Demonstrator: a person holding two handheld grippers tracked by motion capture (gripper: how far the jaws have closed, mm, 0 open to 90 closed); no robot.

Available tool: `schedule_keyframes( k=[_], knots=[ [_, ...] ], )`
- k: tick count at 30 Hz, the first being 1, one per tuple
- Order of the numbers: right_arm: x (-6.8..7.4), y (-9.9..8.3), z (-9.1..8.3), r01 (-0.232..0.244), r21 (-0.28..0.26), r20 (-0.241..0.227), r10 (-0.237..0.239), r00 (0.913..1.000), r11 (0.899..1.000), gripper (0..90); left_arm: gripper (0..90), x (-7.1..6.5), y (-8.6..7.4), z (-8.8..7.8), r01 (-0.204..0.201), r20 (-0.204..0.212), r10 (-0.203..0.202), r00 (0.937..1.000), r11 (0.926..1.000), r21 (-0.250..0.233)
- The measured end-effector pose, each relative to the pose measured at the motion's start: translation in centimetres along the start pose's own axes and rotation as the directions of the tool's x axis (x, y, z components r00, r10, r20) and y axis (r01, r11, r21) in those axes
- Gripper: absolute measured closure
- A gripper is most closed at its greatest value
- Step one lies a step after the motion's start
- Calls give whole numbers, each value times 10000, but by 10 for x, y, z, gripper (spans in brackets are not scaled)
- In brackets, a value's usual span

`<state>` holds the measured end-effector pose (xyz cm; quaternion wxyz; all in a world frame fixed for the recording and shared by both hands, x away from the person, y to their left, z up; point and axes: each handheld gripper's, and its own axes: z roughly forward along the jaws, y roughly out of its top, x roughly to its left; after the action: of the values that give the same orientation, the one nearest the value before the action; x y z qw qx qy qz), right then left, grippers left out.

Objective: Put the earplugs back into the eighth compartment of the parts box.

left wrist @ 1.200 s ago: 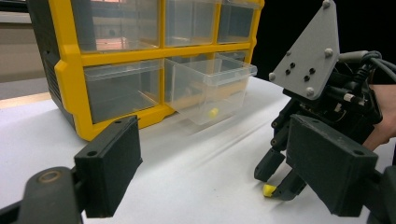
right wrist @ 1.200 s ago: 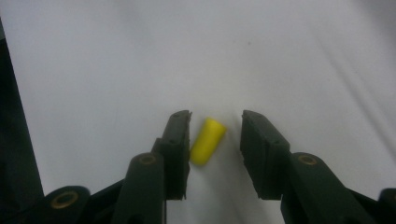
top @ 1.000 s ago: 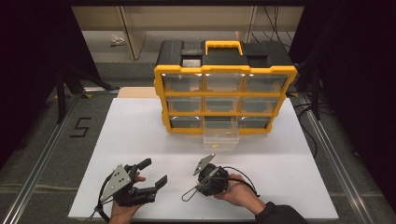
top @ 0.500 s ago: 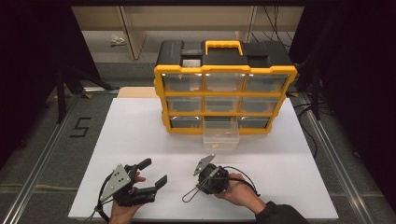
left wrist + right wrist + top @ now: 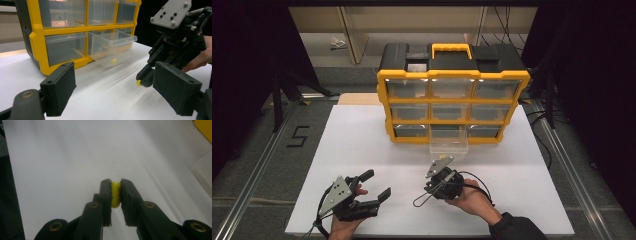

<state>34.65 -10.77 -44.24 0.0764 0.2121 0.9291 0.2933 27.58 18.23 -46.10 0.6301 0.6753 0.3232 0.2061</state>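
Observation:
My right gripper is shut on a small yellow piece, pinched between its pads just above the white board. In the left gripper view the same yellow piece shows at the tips of that right gripper. From above, the right gripper sits at front centre, held by a hand. My left gripper rests at front left, jaws wide apart with nothing between them; its own view has the left gripper facing the organizer. The bottom-middle clear drawer is pulled out, and another yellow piece lies inside it.
A yellow and black drawer organizer with clear drawers stands at the back of the white board. Grey floor and metal rails border the board on both sides. A "5" mark is on the floor at left.
My right gripper has lifted slightly off the board, toward the organizer, with the yellow piece in its jaws. The left gripper has stayed put.

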Motion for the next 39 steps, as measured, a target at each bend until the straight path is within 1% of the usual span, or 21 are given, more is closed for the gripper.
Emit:
schedule_keyframes(
  k=[1,2,5,6,9,10,11,12,13,21,27,28,29,30,32,38,39],
  knots=[
    [0,0,-2,-47,-21,17,47,10000,10000,800,178,0,0,0,-12,-2,12,10000,10000,-10],
    [-1,1,-5,-12,-163,88,13,10000,9999,800,178,0,0,0,-29,2,29,10000,10000,0],
    [-3,2,-8,-64,-260,116,67,9999,9996,800,177,0,0,0,-21,5,21,10000,10000,14],
    [-4,2,-10,-11,-331,145,16,9999,9995,800,178,0,0,0,-32,3,32,10000,10000,10],
    [-8,2,-17,-138,-538,251,152,9996,9985,800,178,0,0,0,-13,-14,13,10000,10000,4],
    [-12,2,-23,-255,-700,324,278,9991,9972,800,178,0,0,0,-11,-15,11,10000,10000,-5],
    [-12,2,-23,-255,-700,324,278,9991,9972,800,178,0,0,0,-21,-20,21,10000,10000,-13],
    [-16,2,-29,-330,-891,417,368,9985,9955,800,178,0,0,0,-20,-3,20,10000,10000,6],
    [-16,2,-29,-330,-891,417,368,9985,9955,800,178,0,0,0,-20,-3,20,10000,10000,6],
    [-32,-1,-53,-764,-1633,733,893,9933,9836,800,178,0,0,0,-42,-15,42,10000,10000,-13],
    [-40,-3,-65,-955,-2007,890,1152,9893,9750,800,177,0,0,0,-38,5,38,10000,10000,-4],
    [-42,-4,-68,-1034,-2125,915,1251,9879,9717,800,177,0,0,0,-29,6,29,10000,10000,-9],
    [-42,-4,-68,-1034,-2125,915,1251,9879,9717,800,177,0,0,0,-36,-5,36,10000,10000,-13],
    [-44,-5,-71,-1083,-2217,954,1321,9866,9691,800,177,0,0,0,-50,-9,50,10000,10000,-12],
    [-45,-5,-72,-1113,-2251,987,1363,9857,9680,800,177,0,0,0,-42,-5,42,10000,10000,-3],
    [-51,-7,-78,-1282,-2523,1103,1601,9809,9591,800,177,0,0,0,-30,-11,30,10000,10000,-13],
    [-51,-7,-78,-1282,-2523,1103,1601,9809,9591,800,177,0,0,0,-33,-11,33,10000,10000,-14]
  ],
)
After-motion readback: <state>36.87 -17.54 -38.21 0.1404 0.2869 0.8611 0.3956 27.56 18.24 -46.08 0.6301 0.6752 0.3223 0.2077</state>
